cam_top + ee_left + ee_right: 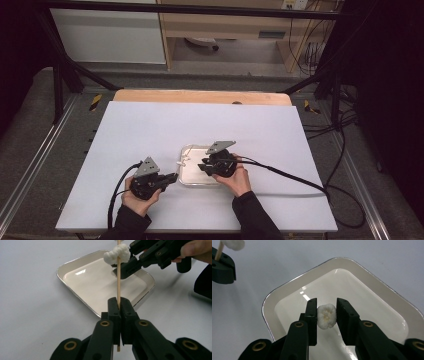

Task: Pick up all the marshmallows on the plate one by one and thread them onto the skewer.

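A shallow white tray (192,184) (75,260) (272,297) lies on the white tabletop. My left gripper (175,176) (119,305) is shut on a thin wooden skewer (118,282) (219,252) that stands up from its jaws at the tray's near-left corner. A white puffy lump (234,243) (184,159) sits higher on the skewer. Over the tray, my right gripper (201,167) (326,312) is shut on a second white puffy lump (326,316), pads pressing both its sides. In the left gripper view this lump (112,255) lines up with the skewer; I cannot tell if they touch.
The white tabletop (150,130) spreads wide around the tray, with a wooden strip (200,96) along its far edge. Black cables (290,175) trail from both grippers across the near side. A black frame (60,80) and floor cables surround the table.
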### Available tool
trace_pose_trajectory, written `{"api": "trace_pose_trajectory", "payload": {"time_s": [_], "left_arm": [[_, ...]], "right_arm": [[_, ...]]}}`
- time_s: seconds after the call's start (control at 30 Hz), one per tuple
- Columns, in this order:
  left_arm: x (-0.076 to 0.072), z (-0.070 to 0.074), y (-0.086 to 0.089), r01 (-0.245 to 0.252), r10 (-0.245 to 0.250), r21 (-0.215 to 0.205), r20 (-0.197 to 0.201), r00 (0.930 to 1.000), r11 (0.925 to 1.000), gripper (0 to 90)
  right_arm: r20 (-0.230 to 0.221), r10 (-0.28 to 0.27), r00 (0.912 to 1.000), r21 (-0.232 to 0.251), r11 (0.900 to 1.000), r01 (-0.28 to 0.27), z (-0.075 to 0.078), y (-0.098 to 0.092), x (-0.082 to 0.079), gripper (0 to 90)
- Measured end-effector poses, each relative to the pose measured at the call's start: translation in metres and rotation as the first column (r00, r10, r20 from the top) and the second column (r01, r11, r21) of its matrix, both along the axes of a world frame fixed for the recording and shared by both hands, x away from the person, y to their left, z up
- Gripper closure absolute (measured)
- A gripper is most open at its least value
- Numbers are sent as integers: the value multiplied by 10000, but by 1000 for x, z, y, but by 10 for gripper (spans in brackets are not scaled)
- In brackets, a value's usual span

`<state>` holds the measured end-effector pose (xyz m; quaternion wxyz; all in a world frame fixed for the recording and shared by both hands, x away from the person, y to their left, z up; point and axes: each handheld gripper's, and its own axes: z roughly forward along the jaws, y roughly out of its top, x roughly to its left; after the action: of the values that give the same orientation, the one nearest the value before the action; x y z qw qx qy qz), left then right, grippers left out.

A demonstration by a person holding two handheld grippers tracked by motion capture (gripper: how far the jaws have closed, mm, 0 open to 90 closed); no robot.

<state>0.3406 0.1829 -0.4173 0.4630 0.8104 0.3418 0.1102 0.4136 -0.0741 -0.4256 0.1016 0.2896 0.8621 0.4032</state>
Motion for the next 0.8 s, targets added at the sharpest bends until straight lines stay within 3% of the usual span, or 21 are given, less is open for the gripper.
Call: {"api": "trace_pose_trajectory", "payload": {"time_s": [0.43, 0.8], "left_arm": [[0, 0, -1, 52, -52, 40, 8, 10000, 10000, 880], [-1, 0, -3, 105, -105, 37, 8, 9999, 9999, 880]], "right_arm": [[-125, -251, 9996, 968, 9950, 262, 19, -30, -6, 725], [-259, -289, 9992, 1686, 9851, 329, 30, -49, -12, 727]]}}
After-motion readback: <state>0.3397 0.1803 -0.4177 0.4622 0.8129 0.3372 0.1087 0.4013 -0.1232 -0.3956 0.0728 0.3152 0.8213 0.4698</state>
